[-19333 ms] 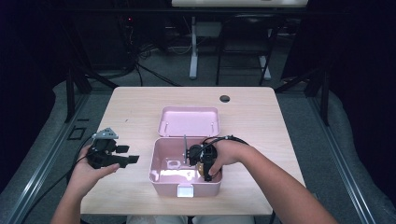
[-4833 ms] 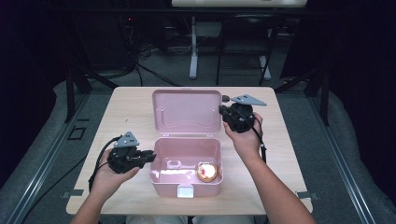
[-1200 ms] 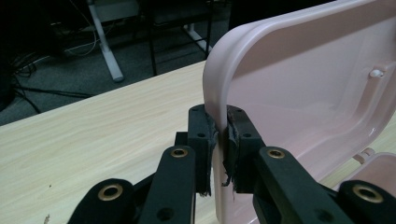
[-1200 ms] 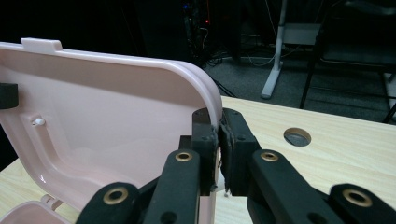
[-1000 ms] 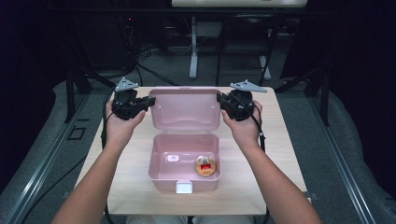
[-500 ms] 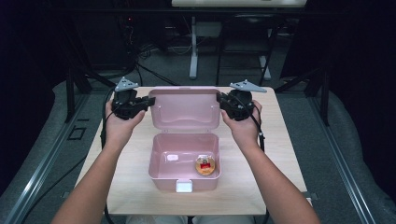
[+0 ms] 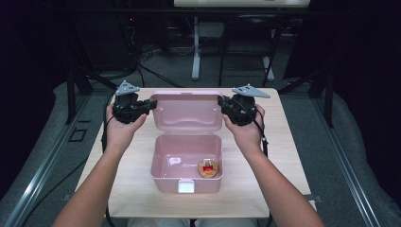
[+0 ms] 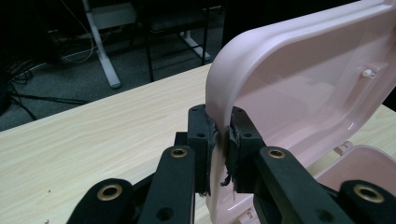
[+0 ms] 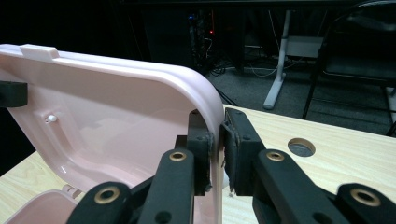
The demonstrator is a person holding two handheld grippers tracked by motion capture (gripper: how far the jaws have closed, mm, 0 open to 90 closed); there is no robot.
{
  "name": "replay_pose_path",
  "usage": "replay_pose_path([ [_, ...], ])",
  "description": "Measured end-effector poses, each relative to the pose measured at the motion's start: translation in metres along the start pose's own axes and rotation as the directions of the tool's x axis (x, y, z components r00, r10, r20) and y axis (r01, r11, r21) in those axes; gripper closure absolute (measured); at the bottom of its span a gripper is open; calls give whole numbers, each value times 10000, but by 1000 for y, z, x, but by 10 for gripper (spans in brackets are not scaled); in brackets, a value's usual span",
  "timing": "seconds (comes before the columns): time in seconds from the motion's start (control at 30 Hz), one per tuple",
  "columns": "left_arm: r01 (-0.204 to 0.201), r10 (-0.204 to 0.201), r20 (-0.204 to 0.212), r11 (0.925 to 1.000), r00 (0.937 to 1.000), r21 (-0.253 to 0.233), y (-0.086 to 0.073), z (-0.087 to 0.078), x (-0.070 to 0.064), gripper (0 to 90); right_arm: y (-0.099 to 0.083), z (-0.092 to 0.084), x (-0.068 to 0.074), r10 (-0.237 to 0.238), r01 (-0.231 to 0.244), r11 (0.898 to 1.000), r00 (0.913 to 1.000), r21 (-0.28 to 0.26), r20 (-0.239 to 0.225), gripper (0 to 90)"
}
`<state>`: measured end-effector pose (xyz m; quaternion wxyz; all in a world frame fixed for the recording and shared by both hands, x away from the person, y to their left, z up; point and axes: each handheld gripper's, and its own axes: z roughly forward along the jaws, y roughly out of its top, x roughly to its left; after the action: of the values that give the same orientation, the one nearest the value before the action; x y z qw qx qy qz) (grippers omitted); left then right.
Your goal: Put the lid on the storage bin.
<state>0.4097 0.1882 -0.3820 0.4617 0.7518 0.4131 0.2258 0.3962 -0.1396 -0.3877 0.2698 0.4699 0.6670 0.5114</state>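
A pink plastic box (image 7: pixel 163 161) stands open mid-table, and a small round orange thing with a red top (image 7: pixel 208 168) lies in its right half. The hinged lid (image 7: pixel 187 111) stands raised behind the box. My left gripper (image 7: pixel 152 103) is shut on the lid's left edge, and its pads (image 8: pixel 208 149) pinch the rim of the lid (image 8: pixel 303 88). My right gripper (image 7: pixel 221 101) holds the right edge. Its jaws have just been opening a little, and the rim of the lid (image 9: pixel 116 116) is still touched by the pads (image 9: pixel 233 149).
The wooden table (image 7: pixel 283 142) has a round cable hole (image 9: pixel 301 147) at the back right. A white latch (image 7: pixel 186 186) sits on the box's front wall. Behind the table there are desk legs (image 7: pixel 196 52) and cables on a dark floor.
Several seconds ago the lid lay folded back flat and the grippers were apart from it; now both hold it upright. Over the last second nothing has visibly moved.
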Motion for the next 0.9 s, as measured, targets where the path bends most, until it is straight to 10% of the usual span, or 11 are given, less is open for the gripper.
replay_pose_path([
  [0.9, -262, 270, 394, 9994, 9989, -211, -10, -22, -11, 772, -9, -23, 6, -289, 289, 9996, 9982, -18, -528, 758],
])
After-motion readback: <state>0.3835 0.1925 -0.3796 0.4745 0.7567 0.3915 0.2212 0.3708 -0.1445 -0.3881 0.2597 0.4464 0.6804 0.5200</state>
